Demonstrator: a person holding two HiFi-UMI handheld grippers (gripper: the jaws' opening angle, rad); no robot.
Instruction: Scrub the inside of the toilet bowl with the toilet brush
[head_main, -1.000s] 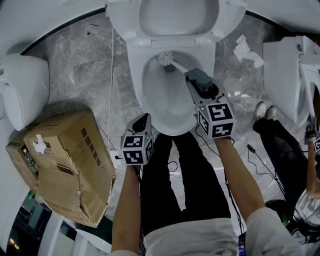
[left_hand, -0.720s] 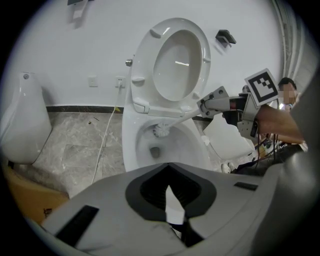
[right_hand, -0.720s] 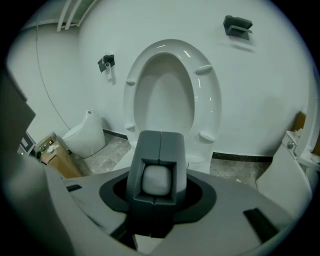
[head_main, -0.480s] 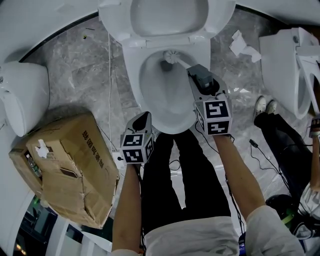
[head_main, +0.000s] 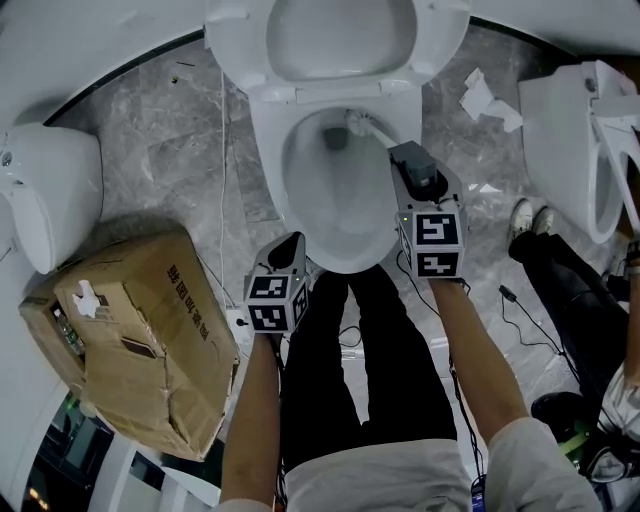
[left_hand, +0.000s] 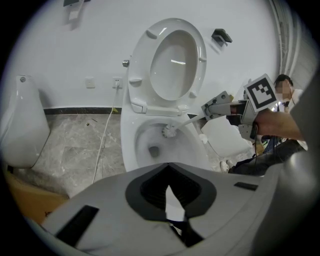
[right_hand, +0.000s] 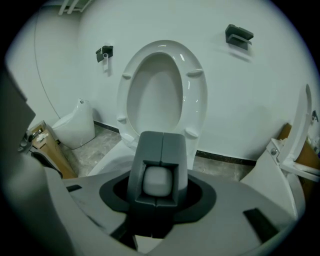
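Right, status:

1. Toilet bowl: seat up and open in front of the person, nothing in it but the brush.
2. Right gripper: over the bowl's right rim, fingers pinching the end of the handle.
3. Left gripper: parked just off the front rim, fingers pressed together with nothing between them.
4. Toilet brush: slants down from the right gripper to the back wall of the bowl.
5. Brush head: sits high at the rear, close under the rim.
   - Risk: one more push up could pop it over the rim and flick water.
   - Risk: an end-only grip leaves a long lever, so the handle may twist.
6. Versus a second ago, the head has slid from rear-left to rear-right and the right gripper has moved right with it. The left gripper is unchanged.
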